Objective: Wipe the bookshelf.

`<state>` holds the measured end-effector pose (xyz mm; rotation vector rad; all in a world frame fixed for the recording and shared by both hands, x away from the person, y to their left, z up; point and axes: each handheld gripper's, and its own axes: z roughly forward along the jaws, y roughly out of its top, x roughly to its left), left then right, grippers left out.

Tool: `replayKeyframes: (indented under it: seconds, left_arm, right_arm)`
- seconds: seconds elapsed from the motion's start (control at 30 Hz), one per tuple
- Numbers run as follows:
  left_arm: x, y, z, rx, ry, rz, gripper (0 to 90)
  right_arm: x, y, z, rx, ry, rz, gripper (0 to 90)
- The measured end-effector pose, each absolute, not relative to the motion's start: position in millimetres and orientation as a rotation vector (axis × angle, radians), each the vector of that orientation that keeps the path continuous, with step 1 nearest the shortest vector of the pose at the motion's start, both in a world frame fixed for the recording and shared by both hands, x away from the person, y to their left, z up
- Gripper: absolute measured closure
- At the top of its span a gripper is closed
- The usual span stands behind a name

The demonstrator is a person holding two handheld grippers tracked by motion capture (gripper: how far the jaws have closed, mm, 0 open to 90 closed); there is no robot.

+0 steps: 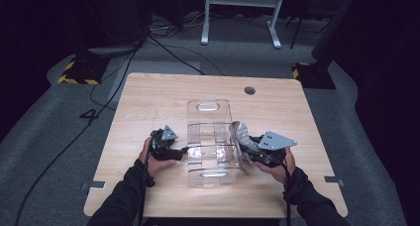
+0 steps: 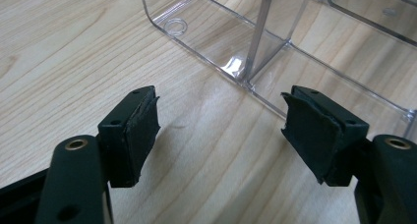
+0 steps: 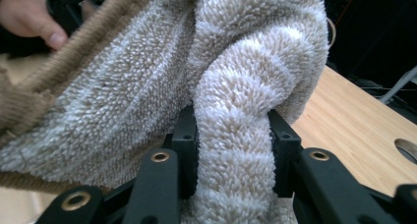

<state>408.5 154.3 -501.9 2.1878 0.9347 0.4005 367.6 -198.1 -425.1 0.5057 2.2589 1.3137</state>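
Observation:
A clear plastic box with inner dividers stands in the middle of the wooden table. My left gripper rests low by the box's left wall. In the left gripper view its jaws stand wide open over bare wood, nothing between them, with the box's corner just ahead. My right gripper is at the box's right side, shut on a fluffy beige towel. In the right gripper view a thick fold of the towel is pinched between the pads of that gripper.
A round cable hole sits near the table's far edge. The other hand shows behind the towel. On the floor beyond lie cables, two yellow-and-black striped stand bases and a white frame.

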Motion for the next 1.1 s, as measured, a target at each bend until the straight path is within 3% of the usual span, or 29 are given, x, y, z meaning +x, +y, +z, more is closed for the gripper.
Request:
replayKeyframes:
  seconds: [0.4,0.57,0.7,0.87,1.1]
  left_arm:
    - [419.0,154.7,-498.1,2.119,0.92,0.352,31.0]
    - [420.5,143.8,-501.4,2.166,0.897,0.333,30.8]
    - [420.4,143.2,-501.5,2.175,0.847,0.277,39.5]
    - [419.1,140.3,-501.8,2.187,0.816,0.242,39.4]
    - [419.4,140.3,-502.2,2.184,0.815,0.222,39.6]
  right_arm:
    - [361.8,-198.2,-427.1,0.46,2.316,1.345,65.7]
    - [359.1,-196.3,-427.4,0.425,2.357,1.368,65.3]
    - [353.8,-196.4,-428.6,0.395,2.395,1.373,64.8]
    - [346.6,-194.1,-431.4,0.337,2.421,1.357,63.8]
    - [373.9,-189.8,-427.5,0.486,2.33,1.304,64.0]
